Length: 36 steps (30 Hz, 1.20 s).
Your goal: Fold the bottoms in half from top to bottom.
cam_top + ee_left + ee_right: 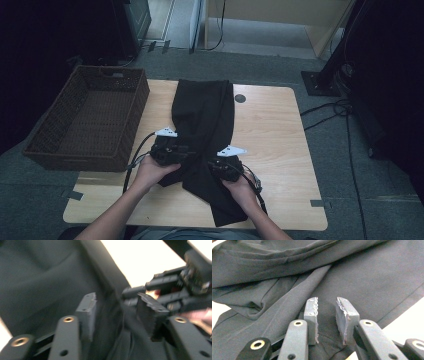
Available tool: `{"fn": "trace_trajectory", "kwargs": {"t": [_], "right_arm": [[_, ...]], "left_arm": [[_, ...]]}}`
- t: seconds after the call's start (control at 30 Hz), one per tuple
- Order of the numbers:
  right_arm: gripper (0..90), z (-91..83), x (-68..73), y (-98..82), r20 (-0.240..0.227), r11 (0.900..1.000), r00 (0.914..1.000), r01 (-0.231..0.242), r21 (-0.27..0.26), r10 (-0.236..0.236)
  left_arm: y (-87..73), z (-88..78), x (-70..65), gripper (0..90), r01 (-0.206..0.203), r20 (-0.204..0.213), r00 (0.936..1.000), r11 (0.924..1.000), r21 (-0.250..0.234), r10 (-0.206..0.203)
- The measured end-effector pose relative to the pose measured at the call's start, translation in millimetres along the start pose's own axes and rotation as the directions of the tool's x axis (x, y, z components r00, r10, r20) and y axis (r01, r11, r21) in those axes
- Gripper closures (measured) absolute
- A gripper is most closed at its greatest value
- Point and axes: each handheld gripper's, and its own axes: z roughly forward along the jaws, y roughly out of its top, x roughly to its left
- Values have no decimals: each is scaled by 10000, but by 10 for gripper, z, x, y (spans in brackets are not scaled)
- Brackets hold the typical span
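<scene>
A dark garment [202, 115], long and folded like trousers, lies down the middle of the wooden table [272, 135], from the far edge to the near edge. My left gripper [175, 152] sits at the cloth's left side, held in the person's left hand. In the left gripper view its jaws [117, 298] stand apart with a raised fold of the garment [45, 277] between them, not pinched. My right gripper [222, 167] rests over the cloth's right side. Its jaws [327, 301] are a narrow gap apart above the fabric [374, 272]. The right gripper [172, 287] shows close ahead in the left gripper view.
A dark wicker basket [85, 120] stands at the table's left edge, overhanging it. A small round hole [240, 98] marks the tabletop beyond the garment. Cables [330, 107] and a black stand base [320, 82] lie on the carpet to the right.
</scene>
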Motion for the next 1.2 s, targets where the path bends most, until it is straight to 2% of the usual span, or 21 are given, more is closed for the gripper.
{"fn": "trace_trajectory", "kwargs": {"t": [0.07, 0.17, 0.27, 0.33, 0.43, 0.5, 0.53, 0.57, 0.63, 0.67, 0.7, 0.73, 0.8, 0.87, 0.93, 1.0, 1.1, 1.2], "right_arm": [[725, 15, -5, 6, 152, 10000, 9999, 59, -70, -58], [729, 49, -31, 33, 317, 9998, 9994, 131, -138, -126], [733, 90, -45, 63, 474, 9996, 9988, 121, -248, -109], [732, 110, -52, 87, 520, 9997, 9986, 144, -207, -133], [732, 132, -61, 116, 502, 9998, 9987, 84, -160, -75], [732, 143, -62, 116, 511, 9997, 9987, 106, -239, -93], [732, 144, -61, 117, 496, 9997, 9988, 52, -242, -40], [730, 147, -63, 119, 487, 9997, 9988, 44, -255, -32], [731, 128, -63, 136, 370, 9999, 9992, -114, -45, 115], [730, 114, -59, 142, 358, 9999, 9992, -152, 25, 151], [730, 85, -42, 144, 309, 9998, 9993, -192, 0, 192], [731, 48, -13, 145, 316, 9998, 9994, -123, -142, 127], [731, -46, 45, 156, 204, 9986, 9998, -76, -520, 87], [733, -127, 104, 171, 47, 9978, 10000, -32, -668, 35], [740, -191, 173, 174, -205, 9974, 9998, -17, -725, 2], [750, -244, 258, 146, -465, 9970, 9989, 14, -772, -50], [757, -235, 392, 58, -681, 9983, 9970, 336, -468, -368], [716, -181, 416, 14, -733, 9987, 9963, 436, -270, -455]], "left_arm": [[-92, -37, 13, 461, -65, -74, 10000, 9998, 170, 66], [-220, -48, 58, 445, 80, -35, 10000, 9996, 280, -80], [-291, 13, 119, 431, 199, -159, 9997, 9989, 416, -192], [-305, 57, 160, 432, 121, -337, 9994, 9989, 463, -105], [-320, 137, 223, 453, 102, -635, 9980, 9983, 581, -65], [-334, 165, 239, 508, -103, -792, 9967, 9983, 568, 148], [-337, 174, 240, 545, -285, -965, 9948, 9980, 566, 339], [-338, 189, 231, 610, -582, -1258, 9899, 9967, 561, 649], [-348, 204, 220, 731, -1330, -1583, 9772, 9892, 620, 1413], [-353, 207, 222, 788, -1530, -1694, 9722, 9862, 630, 1617], [-351, 206, 235, 843, -1479, -1709, 9728, 9870, 627, 1566], [-342, 200, 268, 879, -1354, -1549, 9774, 9888, 630, 1437], [-322, 194, 306, 892, -950, -1281, 9864, 9933, 652, 1028], [-294, 181, 337, 895, -582, -1035, 9924, 9953, 776, 661], [-270, 151, 346, 896, -214, -763, 9967, 9973, 700, 267], [-244, 123, 320, 896, -227, -639, 9976, 9979, 613, 266], [-212, 104, 301, 896, -253, -611, 9977, 9979, 601, 290], [-183, 74, 299, 896, -174, -560, 9982, 9986, 492, 202]]}}
